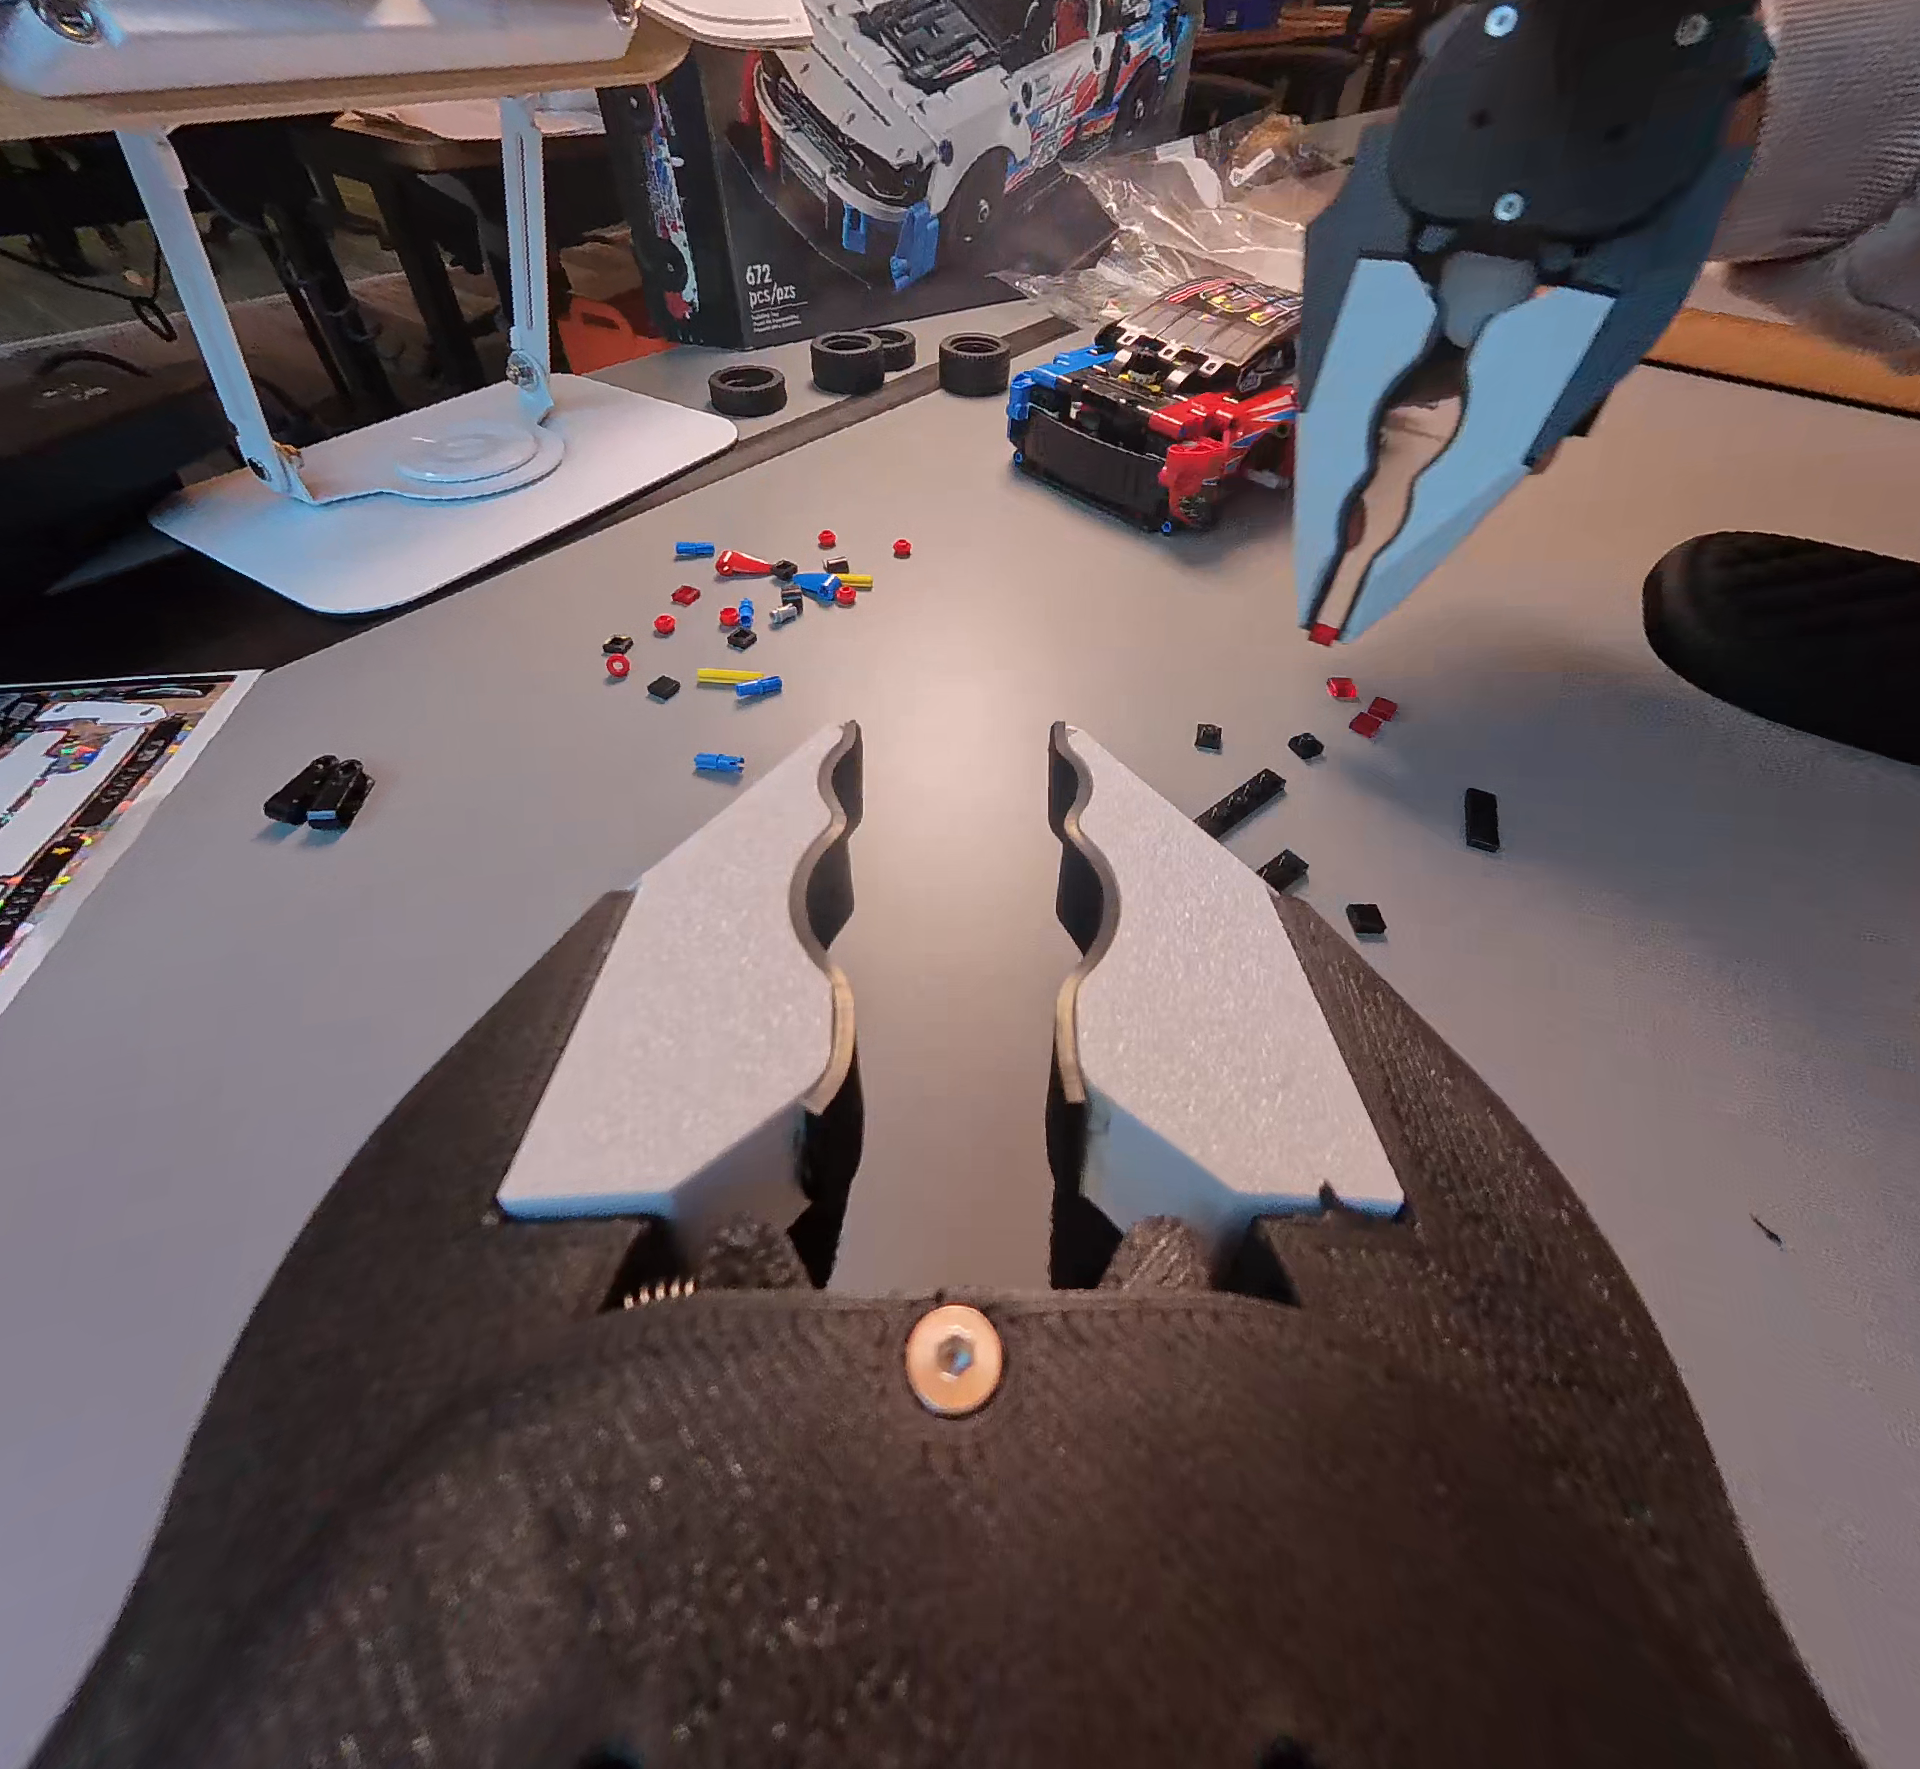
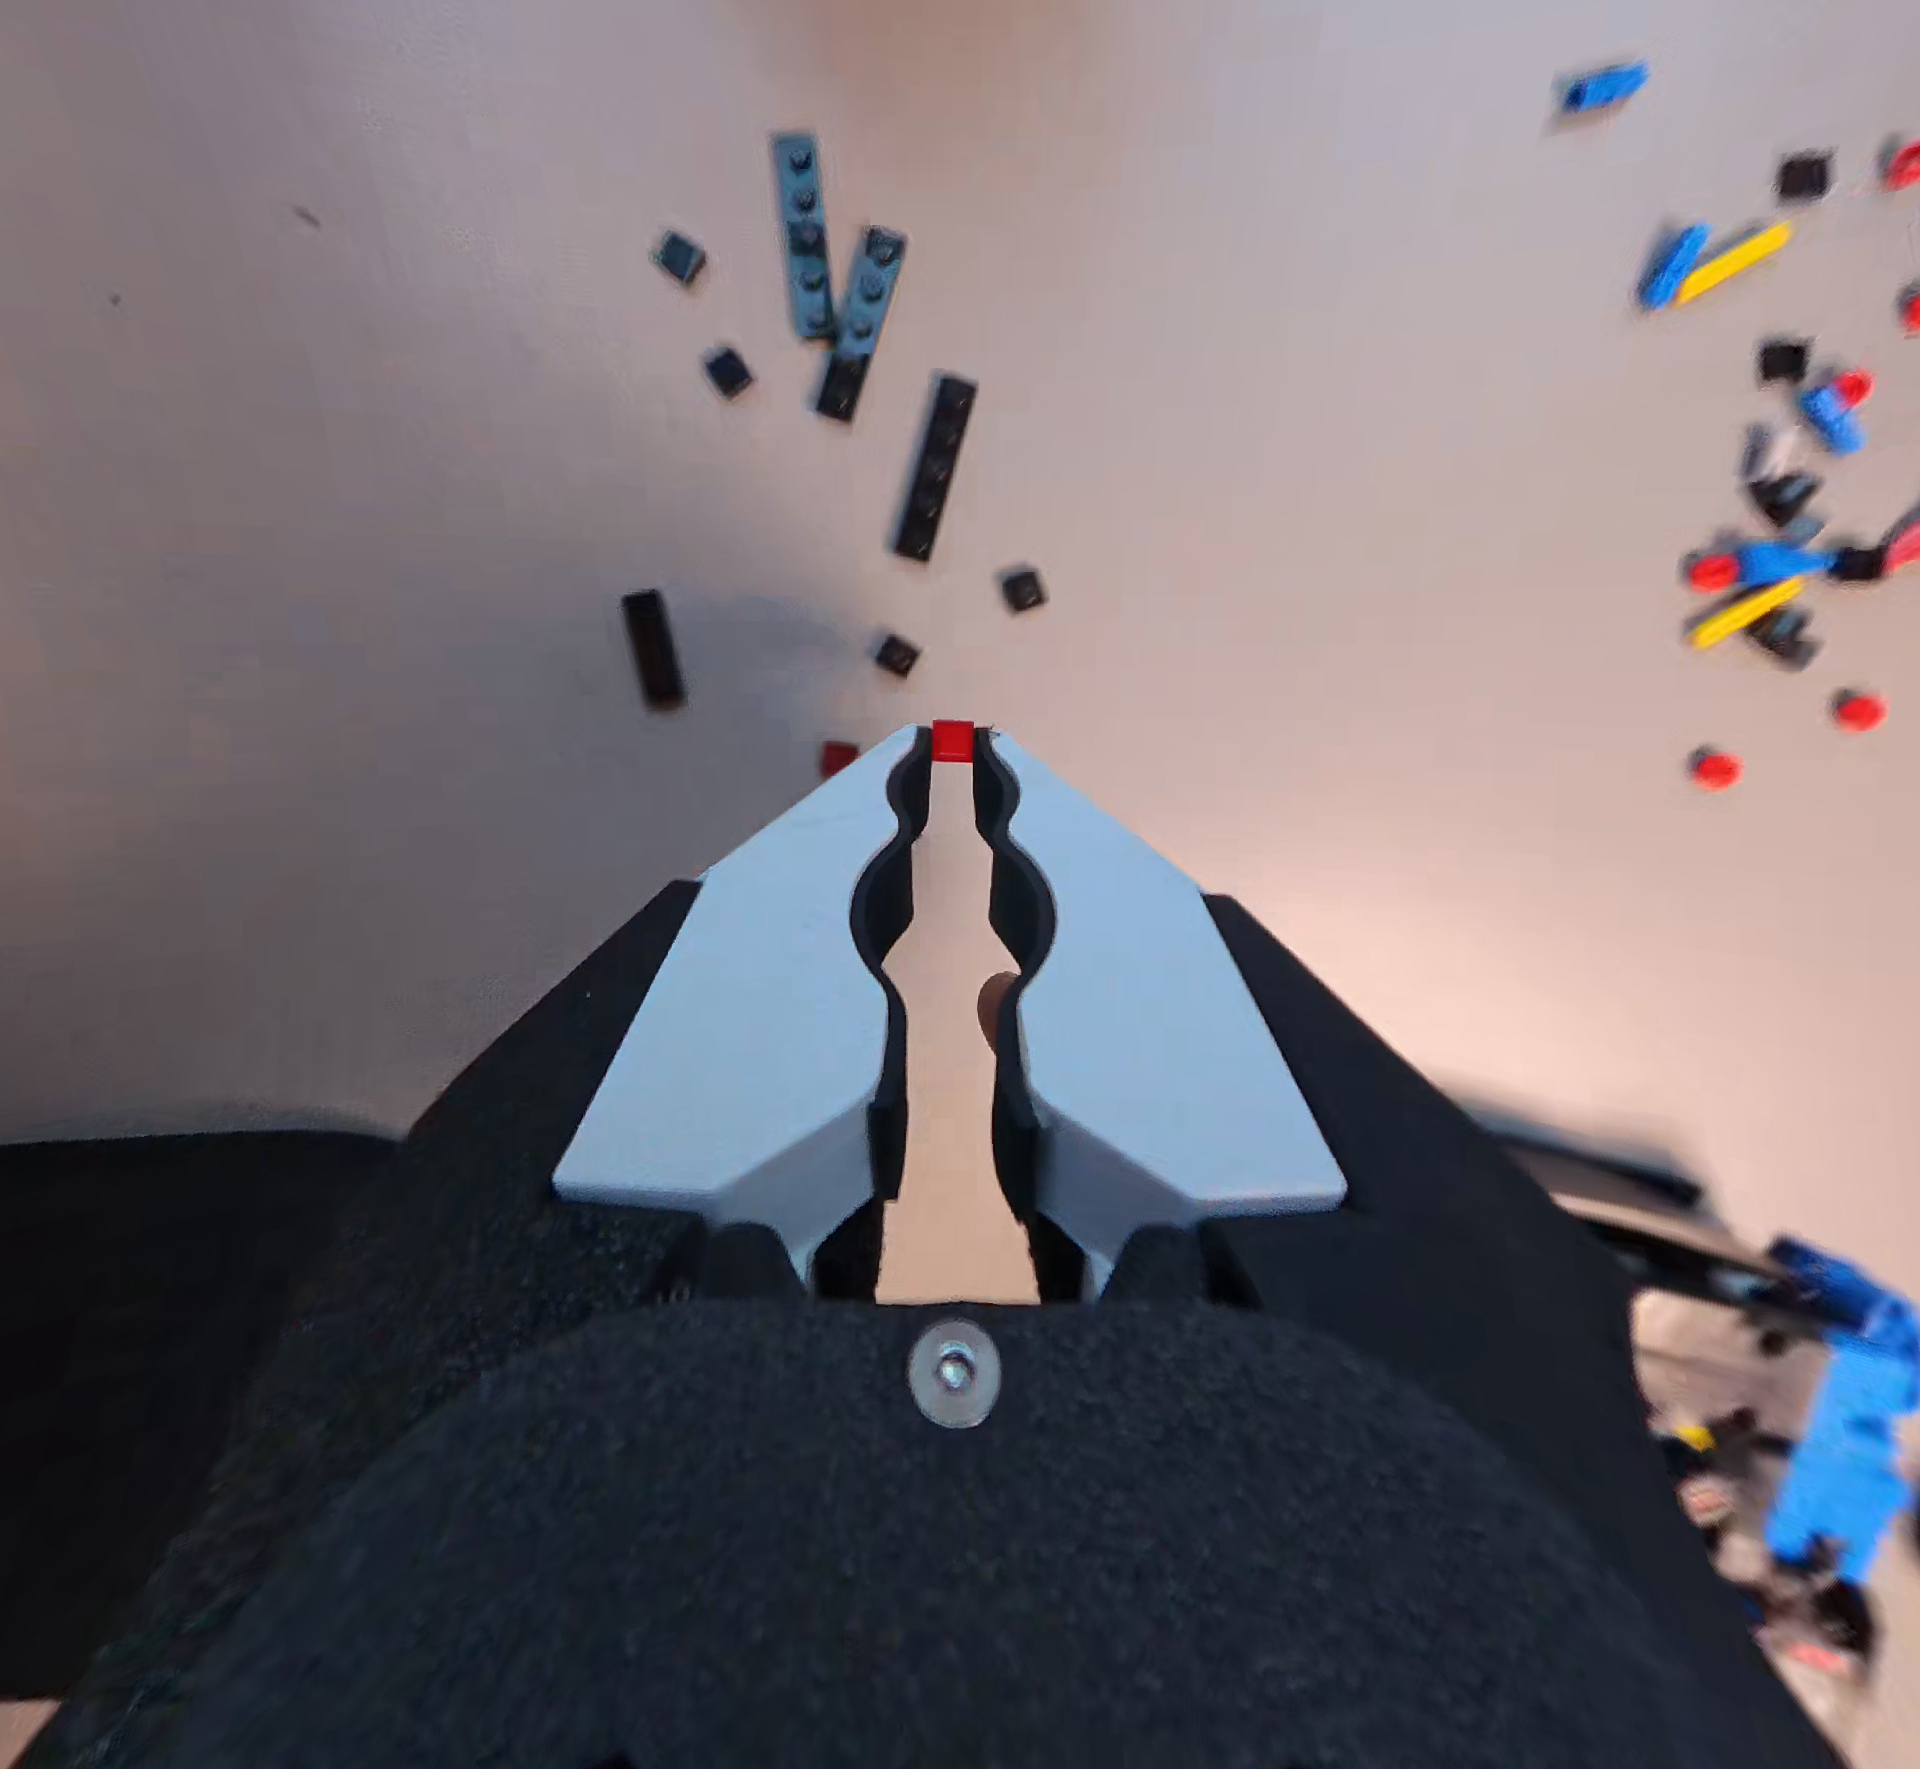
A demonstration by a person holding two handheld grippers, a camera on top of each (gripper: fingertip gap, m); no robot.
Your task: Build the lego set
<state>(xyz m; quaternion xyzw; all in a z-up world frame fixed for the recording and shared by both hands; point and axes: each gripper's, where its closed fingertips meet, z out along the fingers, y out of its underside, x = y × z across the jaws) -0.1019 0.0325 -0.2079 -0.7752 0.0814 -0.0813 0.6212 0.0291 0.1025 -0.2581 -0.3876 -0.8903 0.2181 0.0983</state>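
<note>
My right gripper (image 2: 953,740) is shut on a small red square piece (image 2: 953,743) at its fingertips, held just above the grey table. It also shows in the left wrist view (image 1: 1325,630), pointing down with the red piece (image 1: 1322,634). Other red pieces (image 1: 1363,707) lie on the table just below it. My left gripper (image 1: 954,740) is open and empty, low over the table. The part-built car (image 1: 1158,405), black with red and blue, stands at the back right. Loose small pieces (image 1: 748,607), blue, red, yellow and black, lie in the middle.
Several black tyres (image 1: 852,363) stand before the set's box (image 1: 914,109). A white book stand (image 1: 416,472) is at the back left, a sticker sheet (image 1: 83,784) at the left edge. Black plates (image 2: 930,467) lie ahead of the right gripper. A black round object (image 1: 1797,628) lies at the right. Across from one pair of fingers to the other is roughly 15 centimetres. My right gripper is the nearer one to the black round object (image 1: 1797,628): about 15 centimetres, against 30 centimetres.
</note>
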